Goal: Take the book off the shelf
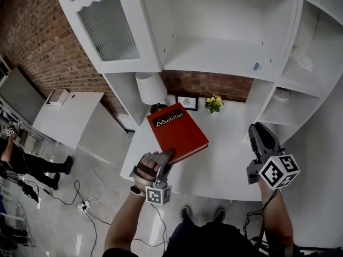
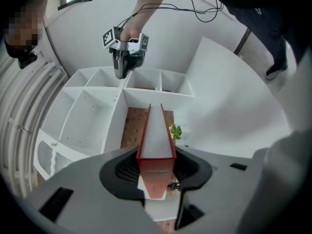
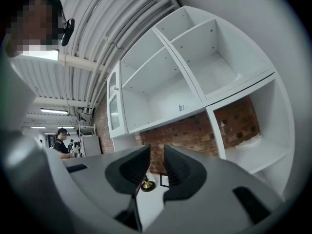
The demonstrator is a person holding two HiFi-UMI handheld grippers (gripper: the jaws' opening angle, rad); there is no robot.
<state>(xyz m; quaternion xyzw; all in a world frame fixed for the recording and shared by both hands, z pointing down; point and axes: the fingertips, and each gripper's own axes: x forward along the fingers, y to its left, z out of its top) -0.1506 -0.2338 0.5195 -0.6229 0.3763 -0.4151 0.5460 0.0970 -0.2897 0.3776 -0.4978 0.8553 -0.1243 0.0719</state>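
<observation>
My left gripper (image 1: 163,157) is shut on the near corner of a red hardcover book (image 1: 177,130), which lies almost flat above the white desk (image 1: 228,165), cover up with white lettering. In the left gripper view the book (image 2: 156,135) runs straight out from between the pads of the left gripper (image 2: 156,172), page edges showing. My right gripper (image 1: 258,131) hovers over the desk's right side, well apart from the book, and also shows as the right gripper (image 2: 122,72) in front of the shelves. In its own view the right gripper (image 3: 156,167) has a narrow gap with nothing in it.
The white shelf unit (image 1: 225,52) above the desk has bare compartments and a ribbed-glass door (image 1: 107,28) at the left. At the desk's back stand a white lamp (image 1: 151,87), a small picture frame (image 1: 187,102) and a little plant (image 1: 214,103). A person (image 1: 21,165) and cables (image 1: 80,205) are at the far left.
</observation>
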